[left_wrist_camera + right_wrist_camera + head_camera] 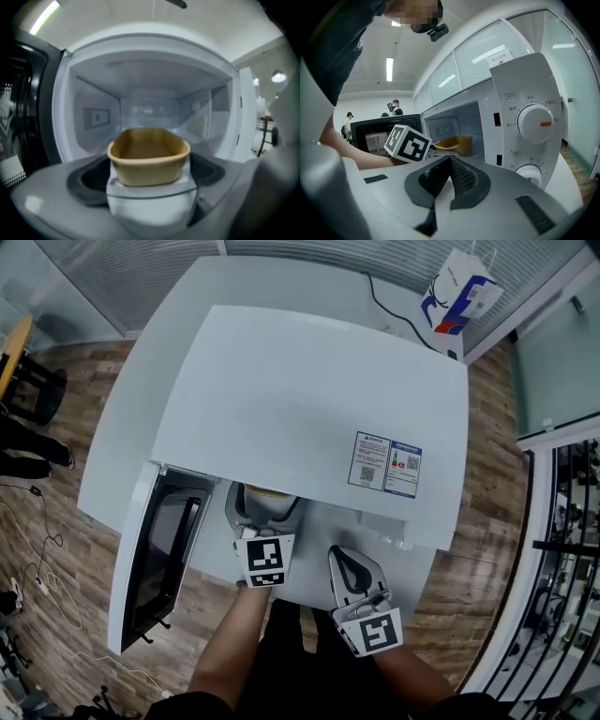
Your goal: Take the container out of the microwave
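Wood-plank flooring (56, 521) is running under a white, round-cornered table (141, 409), and a boxy white microwave (309, 418) is sitting on it. Two rectangular printed labels (385, 465) are showing on its smooth matte top. Its door (164, 549), a white frame round a dark glossy window, is hanging wide open to the left. The container (149, 157) is a tan, oblong tub with rounded corners, a rolled rim and a dull, papery-looking skin. It is sitting at the mouth of the pale, smooth-walled cavity. In the head view its near end is peeking out from under the front edge of the top.

The left gripper (266, 504) is reaching into the opening with its grey jaws spread wide, one on each side of the container. Its dark pads (86, 180) are flanking the tub's walls closely without visibly squeezing them. A black-and-white marker cube (264, 562) is riding behind the jaws.

The right gripper (449, 164) is hovering outside, low in front of the control panel and right of the opening. Its jaws are resting together at the tips. The black ribbed pads (461, 178) are meeting in a narrow V with nothing between them. Above it, a round white dial (536, 123) with an orange pointer mark is protruding from the flat panel. A white paper bag (461, 292) with red and blue print is standing beyond the table's far corner.
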`<state>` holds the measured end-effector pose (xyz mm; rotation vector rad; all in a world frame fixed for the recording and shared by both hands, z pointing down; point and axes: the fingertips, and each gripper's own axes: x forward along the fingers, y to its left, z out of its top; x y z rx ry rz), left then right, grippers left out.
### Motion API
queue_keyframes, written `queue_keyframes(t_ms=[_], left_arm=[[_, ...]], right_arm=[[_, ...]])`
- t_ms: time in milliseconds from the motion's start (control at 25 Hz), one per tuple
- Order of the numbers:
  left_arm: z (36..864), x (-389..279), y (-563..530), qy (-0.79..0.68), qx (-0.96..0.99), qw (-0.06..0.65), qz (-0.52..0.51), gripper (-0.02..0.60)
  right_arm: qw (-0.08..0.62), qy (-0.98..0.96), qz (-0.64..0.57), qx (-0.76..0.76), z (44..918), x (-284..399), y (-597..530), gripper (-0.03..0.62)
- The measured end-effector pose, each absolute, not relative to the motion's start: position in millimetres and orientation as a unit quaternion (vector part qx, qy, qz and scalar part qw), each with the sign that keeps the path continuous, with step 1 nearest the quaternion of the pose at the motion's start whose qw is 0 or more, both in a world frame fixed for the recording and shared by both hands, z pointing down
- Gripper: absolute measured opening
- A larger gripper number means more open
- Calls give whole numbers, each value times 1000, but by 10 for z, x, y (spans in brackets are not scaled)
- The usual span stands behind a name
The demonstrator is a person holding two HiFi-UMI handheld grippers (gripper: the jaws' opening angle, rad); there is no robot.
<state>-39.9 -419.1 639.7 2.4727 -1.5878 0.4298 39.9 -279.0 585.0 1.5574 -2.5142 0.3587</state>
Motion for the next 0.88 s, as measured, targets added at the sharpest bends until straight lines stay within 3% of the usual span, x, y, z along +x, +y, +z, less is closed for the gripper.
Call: queue_keyframes(t_ms=[320, 880], left_arm=[[6351, -386, -4206, -533, 830, 74, 148, 467], [6162, -472, -3616, -520, 841, 43, 144, 462]], right_arm=[[85, -841, 122, 521, 5858, 393, -2714, -2], [79, -832, 92, 541, 5732, 539, -2621, -2]])
